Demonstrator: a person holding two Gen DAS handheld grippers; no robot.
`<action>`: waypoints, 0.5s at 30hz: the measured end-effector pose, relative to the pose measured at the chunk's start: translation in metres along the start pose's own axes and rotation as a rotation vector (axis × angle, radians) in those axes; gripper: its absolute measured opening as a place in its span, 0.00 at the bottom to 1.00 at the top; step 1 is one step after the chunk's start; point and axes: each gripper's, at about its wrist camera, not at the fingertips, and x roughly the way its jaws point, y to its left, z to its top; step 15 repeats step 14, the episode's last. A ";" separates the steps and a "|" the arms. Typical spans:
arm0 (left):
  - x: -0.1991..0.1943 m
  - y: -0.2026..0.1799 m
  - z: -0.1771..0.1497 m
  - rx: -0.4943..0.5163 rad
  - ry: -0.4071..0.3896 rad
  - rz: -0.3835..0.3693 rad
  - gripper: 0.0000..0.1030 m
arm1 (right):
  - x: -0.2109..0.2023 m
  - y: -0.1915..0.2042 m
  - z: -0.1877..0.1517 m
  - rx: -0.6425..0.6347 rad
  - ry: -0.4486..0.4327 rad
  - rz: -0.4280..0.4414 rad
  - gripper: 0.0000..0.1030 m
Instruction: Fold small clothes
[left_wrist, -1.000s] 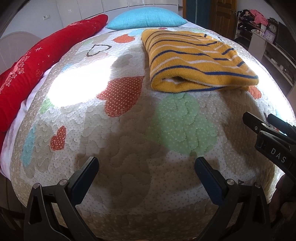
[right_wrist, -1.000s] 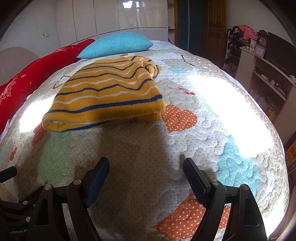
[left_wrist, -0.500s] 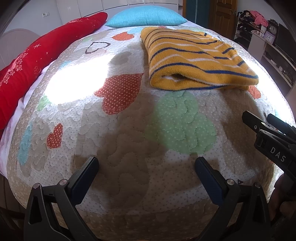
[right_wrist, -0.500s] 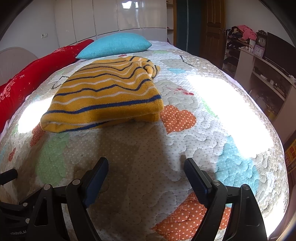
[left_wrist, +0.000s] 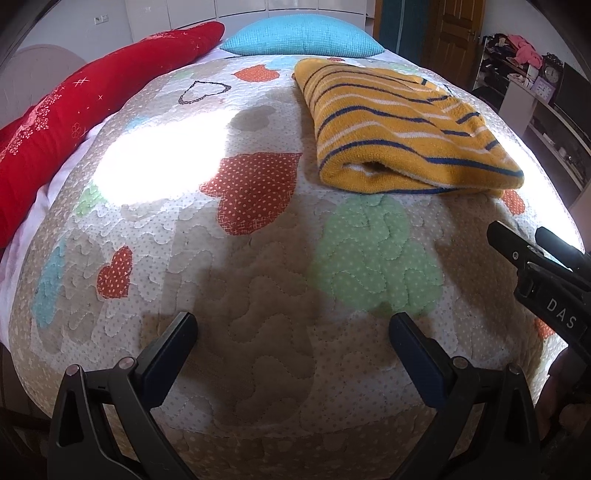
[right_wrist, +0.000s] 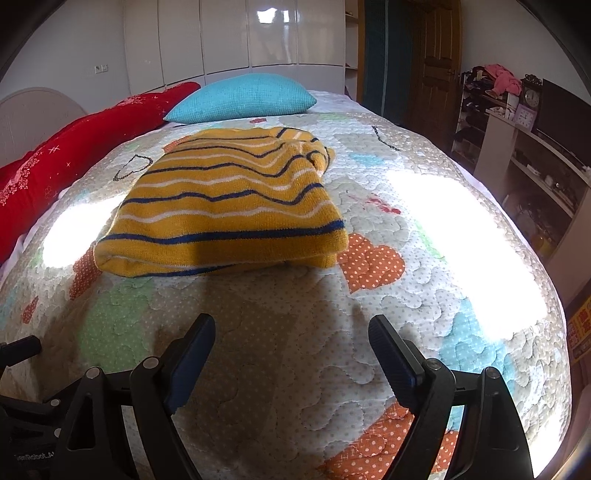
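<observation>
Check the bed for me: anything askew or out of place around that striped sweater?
Nothing stands out. The striped sweater lies folded flat on the quilt, its far right corner slightly bunched. Both tongs, left and right, are open, short of it.

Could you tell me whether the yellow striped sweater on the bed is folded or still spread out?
Folded. The yellow striped sweater lies as a compact doubled bundle on the quilt, its rounded fold edge and layers visible in the left wrist view.
</observation>
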 end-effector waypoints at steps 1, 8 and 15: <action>0.000 0.002 0.001 -0.004 -0.004 0.002 1.00 | 0.000 0.002 0.001 -0.004 -0.002 0.002 0.86; -0.001 0.012 0.004 -0.019 -0.022 0.018 1.00 | 0.004 0.011 0.004 -0.022 0.003 0.019 0.87; -0.001 0.019 0.006 -0.042 -0.020 0.024 1.00 | 0.007 0.013 0.004 -0.026 0.010 0.016 0.87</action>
